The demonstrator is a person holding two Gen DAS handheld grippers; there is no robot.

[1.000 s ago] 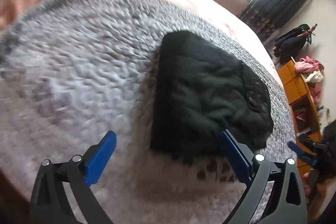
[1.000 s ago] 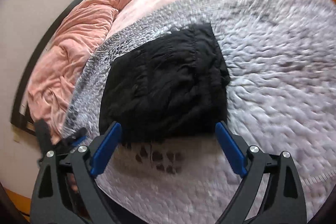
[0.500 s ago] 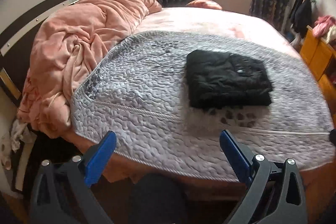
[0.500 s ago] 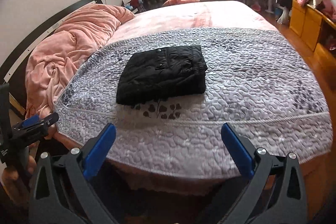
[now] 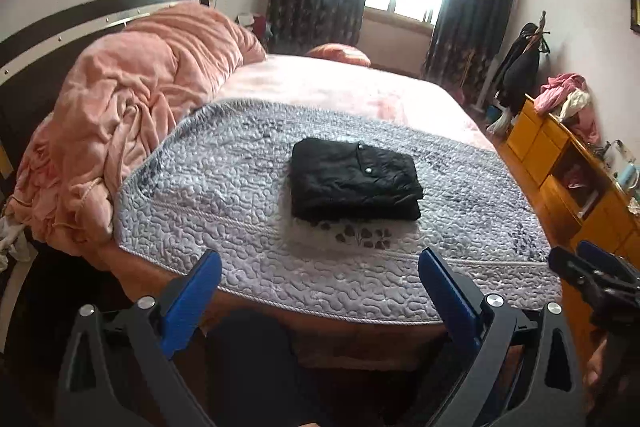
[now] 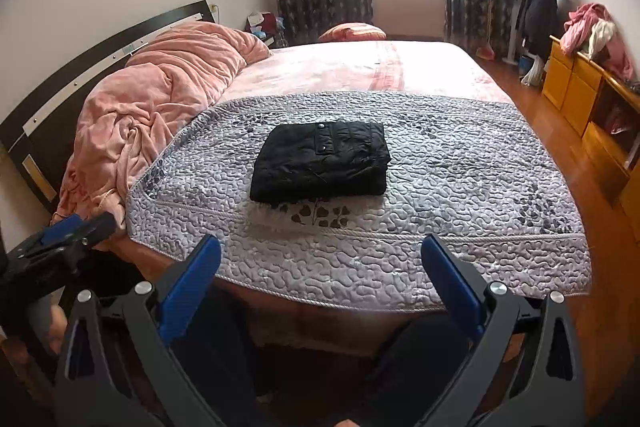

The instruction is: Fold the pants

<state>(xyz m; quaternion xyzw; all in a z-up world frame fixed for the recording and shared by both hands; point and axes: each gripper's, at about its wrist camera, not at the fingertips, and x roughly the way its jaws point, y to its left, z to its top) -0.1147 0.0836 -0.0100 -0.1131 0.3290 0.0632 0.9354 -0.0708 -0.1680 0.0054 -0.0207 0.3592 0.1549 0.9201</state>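
On the grey quilt [image 6: 460,187] near the bed's front edge, the black pants [image 6: 322,157] lay folded into a compact rectangle, long axis running along that edge. We held both left tongs [image 5: 320,291] and right tongs [image 6: 320,279] released, empty, well back off the bed. Pants sat straight ahead, neither hand clearly nearer; folding looked done.

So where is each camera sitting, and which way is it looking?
Left wrist: sits on the left claw off the bed's near edge, facing the black pants; the right claw shows at its right.
Right wrist: sits on the right claw, same direction; the left claw shows at its left.
Both share the pants and grey quilt.
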